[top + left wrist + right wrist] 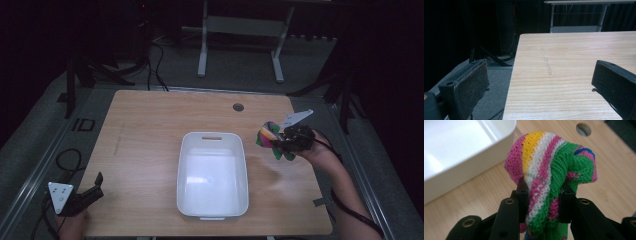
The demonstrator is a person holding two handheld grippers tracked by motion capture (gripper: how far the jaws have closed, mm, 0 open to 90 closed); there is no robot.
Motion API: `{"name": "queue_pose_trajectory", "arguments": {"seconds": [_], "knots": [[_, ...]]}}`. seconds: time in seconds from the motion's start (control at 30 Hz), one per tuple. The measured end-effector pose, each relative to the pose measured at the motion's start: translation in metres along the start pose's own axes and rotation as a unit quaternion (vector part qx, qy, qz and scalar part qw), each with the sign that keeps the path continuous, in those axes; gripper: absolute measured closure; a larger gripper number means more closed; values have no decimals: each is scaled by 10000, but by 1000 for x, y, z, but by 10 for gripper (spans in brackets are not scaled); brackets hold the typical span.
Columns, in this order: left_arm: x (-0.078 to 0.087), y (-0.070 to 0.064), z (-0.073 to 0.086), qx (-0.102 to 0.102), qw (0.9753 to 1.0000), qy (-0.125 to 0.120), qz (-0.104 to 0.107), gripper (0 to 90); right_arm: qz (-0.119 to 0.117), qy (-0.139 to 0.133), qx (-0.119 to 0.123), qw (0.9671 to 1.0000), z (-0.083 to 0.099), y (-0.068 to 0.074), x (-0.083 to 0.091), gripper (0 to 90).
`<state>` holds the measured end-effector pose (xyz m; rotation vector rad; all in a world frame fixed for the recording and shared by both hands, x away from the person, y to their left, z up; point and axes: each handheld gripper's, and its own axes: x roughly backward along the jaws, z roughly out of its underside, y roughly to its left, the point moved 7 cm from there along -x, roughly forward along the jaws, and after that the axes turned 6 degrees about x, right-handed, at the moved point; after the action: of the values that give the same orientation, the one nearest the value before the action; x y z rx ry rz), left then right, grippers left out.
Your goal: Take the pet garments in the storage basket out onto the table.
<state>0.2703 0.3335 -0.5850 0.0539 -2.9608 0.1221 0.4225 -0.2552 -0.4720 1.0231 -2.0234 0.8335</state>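
The striped knitted sock (pixel 554 170) is bunched and pinched between the closed fingers (pixel 522 192) of the right gripper (pixel 280 142), held above the desk (pixel 145 125) just right of the white tub (pixel 212 137). This looks like the carry step; next, move left over the tub and release. The left gripper (pixel 95 187) rests open at the desk's near-left corner

— What is hidden on the striped knitted sock (pixel 554 170)?
— Its lower part is covered by the right gripper (pixel 543 192) and cut off at the bottom edge.

— And the left gripper (pixel 541 85)?
— Its jaws are cropped at the near corners of the left gripper view.
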Motion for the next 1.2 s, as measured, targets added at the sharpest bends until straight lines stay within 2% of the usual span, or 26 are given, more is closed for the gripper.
{"name": "queue_pose_trajectory", "arguments": {"seconds": [0.17, 0.3, 0.5, 0.57, 0.73, 0.8, 0.93, 1.1, 1.2], "knots": [[0, 0, 0, -4, 10000, 1, 4, 14, -11, 126, -57, 9999, 10, -1, -27, 691], [0, 0, 0, -3, 10000, -1, 7, 14, 55, 127, -126, 9998, 16, -3, -47, 691], [0, 0, 0, -1, 10000, 1, 10, 14, 57, 178, -317, 9993, 25, -8, -73, 690], [0, 0, 0, -10, 10000, 5, 12, 14, 89, 297, -304, 9991, 29, -7, -82, 690], [0, 0, 0, -13, 10000, 3, 14, 14, -26, 476, -367, 9982, 39, 0, -101, 688], [0, 0, 0, -17, 10000, 0, 12, 14, -59, 462, -411, 9981, 43, 5, -109, 686], [0, 0, 0, -30, 10000, 4, 7, 14, -28, 434, -462, 9980, 43, 7, -111, 652], [0, 0, 0, -4, 10000, -2, 6, 14, 21, 553, -389, 9977, 43, 7, -106, 487], [0, 0, 0, 2, 10000, -5, -7, 14, -25, 483, -467, 9977, 43, 7, -98, 386]]}}
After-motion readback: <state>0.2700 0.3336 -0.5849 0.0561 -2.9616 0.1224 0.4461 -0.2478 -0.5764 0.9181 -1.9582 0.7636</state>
